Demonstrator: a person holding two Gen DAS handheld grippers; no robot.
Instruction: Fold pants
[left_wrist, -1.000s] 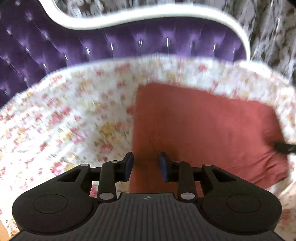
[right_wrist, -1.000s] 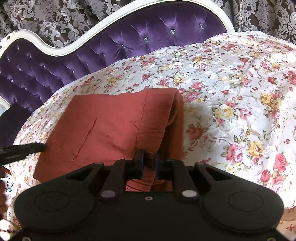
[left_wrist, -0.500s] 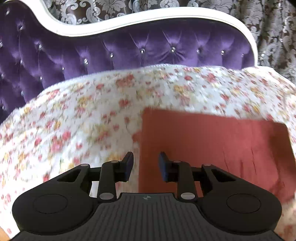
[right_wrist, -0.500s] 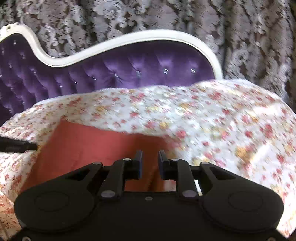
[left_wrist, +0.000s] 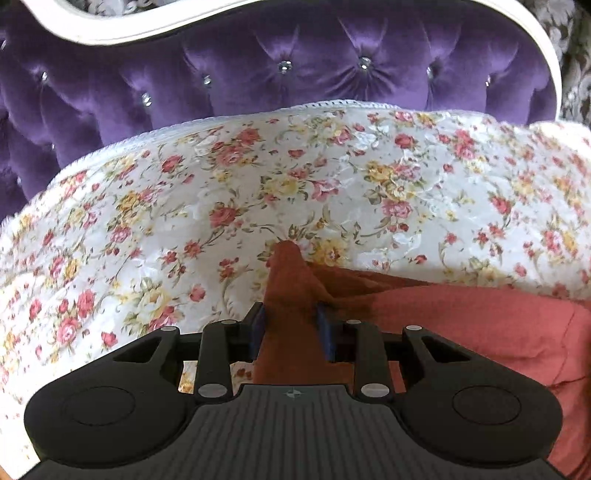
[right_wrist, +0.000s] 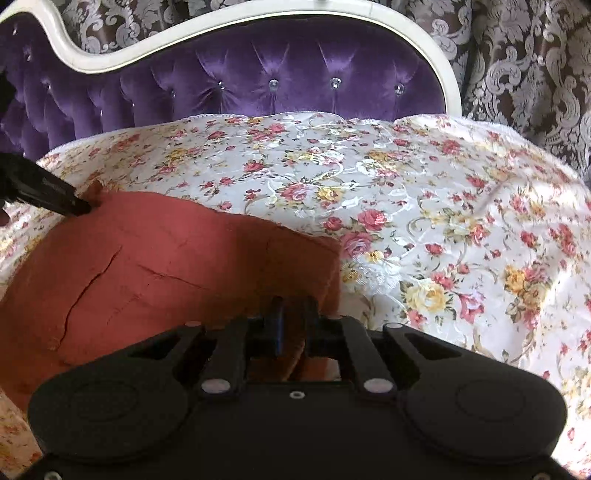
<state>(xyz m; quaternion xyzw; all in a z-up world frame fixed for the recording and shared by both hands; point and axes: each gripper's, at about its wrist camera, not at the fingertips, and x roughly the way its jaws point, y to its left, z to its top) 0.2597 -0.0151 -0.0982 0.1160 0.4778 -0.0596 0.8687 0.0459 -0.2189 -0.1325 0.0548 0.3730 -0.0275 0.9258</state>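
Note:
The rust-red pants (right_wrist: 155, 266) lie folded on the floral bedspread. In the left wrist view my left gripper (left_wrist: 291, 325) is shut on a raised corner of the pants (left_wrist: 291, 288), which peaks up between the fingers. In the right wrist view my right gripper (right_wrist: 293, 325) is shut on the right edge of the pants, with cloth bunched between the fingers. The left gripper's fingertips (right_wrist: 74, 205) show at the far left of that view, touching the pants' far corner.
The floral bedspread (right_wrist: 424, 221) covers the bed. A purple tufted headboard (right_wrist: 258, 85) with a white frame stands behind it. Patterned curtains (right_wrist: 535, 66) hang at the right.
Both grippers dropped back to the pants. The left gripper, open before, has shut on a corner of the pants. The right gripper holds the pants' right edge again.

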